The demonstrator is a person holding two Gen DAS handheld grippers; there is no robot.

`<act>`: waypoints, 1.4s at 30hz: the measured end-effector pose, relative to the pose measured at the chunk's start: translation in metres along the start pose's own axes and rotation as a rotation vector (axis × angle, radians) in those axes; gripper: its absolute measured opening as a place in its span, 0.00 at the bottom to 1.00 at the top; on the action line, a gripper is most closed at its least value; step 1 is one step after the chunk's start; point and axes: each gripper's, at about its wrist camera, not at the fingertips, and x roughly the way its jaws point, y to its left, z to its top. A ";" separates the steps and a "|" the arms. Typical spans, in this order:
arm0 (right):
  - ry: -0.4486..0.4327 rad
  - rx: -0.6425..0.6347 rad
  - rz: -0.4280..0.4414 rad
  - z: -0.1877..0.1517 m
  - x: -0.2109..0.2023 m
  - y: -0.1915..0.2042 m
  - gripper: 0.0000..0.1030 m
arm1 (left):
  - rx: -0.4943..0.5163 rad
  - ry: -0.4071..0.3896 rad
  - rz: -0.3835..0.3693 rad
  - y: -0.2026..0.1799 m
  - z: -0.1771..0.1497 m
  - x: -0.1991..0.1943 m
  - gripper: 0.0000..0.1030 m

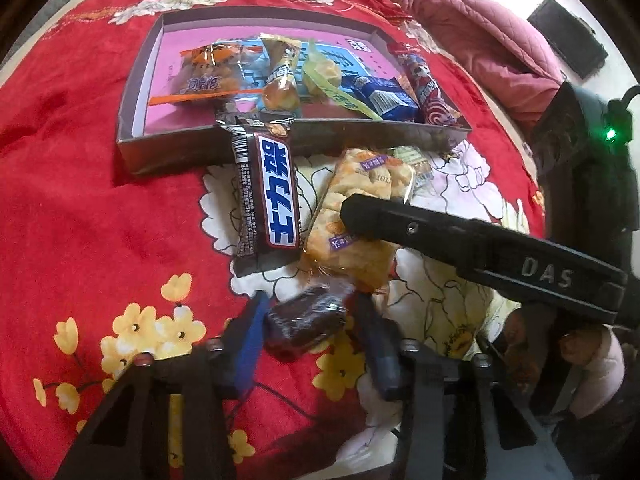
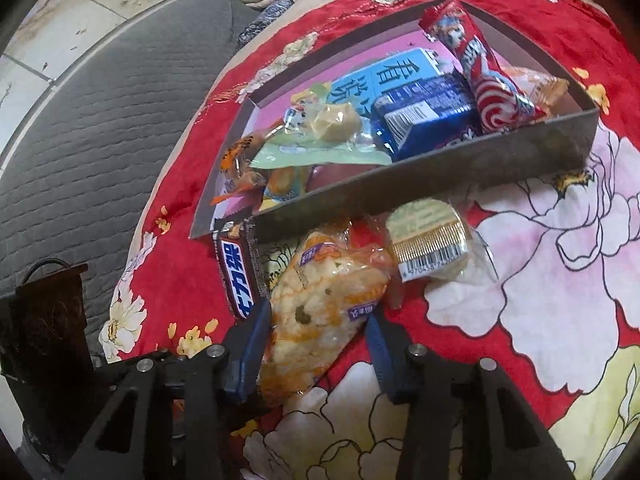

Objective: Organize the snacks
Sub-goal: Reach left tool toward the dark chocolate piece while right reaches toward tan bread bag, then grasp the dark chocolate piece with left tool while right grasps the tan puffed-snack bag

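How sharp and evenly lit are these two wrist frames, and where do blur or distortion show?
Left wrist view: soft overall, motion smear on the dark wrapped candy between the left gripper fingers; the box edges bow from fisheye; corners vignetted. Right wrist view: crisper, flat daylight, mild glare on the rice cracker pack at the right gripper; the rim is stretched.

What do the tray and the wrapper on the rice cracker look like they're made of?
Tray: looks like thin cardboard, matte grey outside and printed pink inside; the folded flat walls suggest a box lid.
Rice cracker wrapper: clear, glossy plastic film, crinkled, with the cracker visible through it. The right gripper has it between its pads.
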 end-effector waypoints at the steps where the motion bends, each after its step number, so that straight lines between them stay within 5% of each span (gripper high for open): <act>1: -0.004 -0.001 0.004 0.000 -0.001 0.000 0.42 | -0.004 -0.001 -0.003 0.001 0.000 0.001 0.37; 19: -0.117 -0.051 0.024 0.003 -0.033 0.007 0.33 | -0.028 -0.035 -0.032 0.004 -0.002 -0.015 0.37; 28: -0.065 -0.058 0.003 0.003 -0.025 0.004 0.33 | -0.052 -0.042 -0.023 0.010 -0.004 -0.021 0.37; 42: -0.227 -0.110 0.000 0.012 -0.060 0.015 0.32 | -0.106 -0.132 -0.033 0.024 0.019 -0.050 0.37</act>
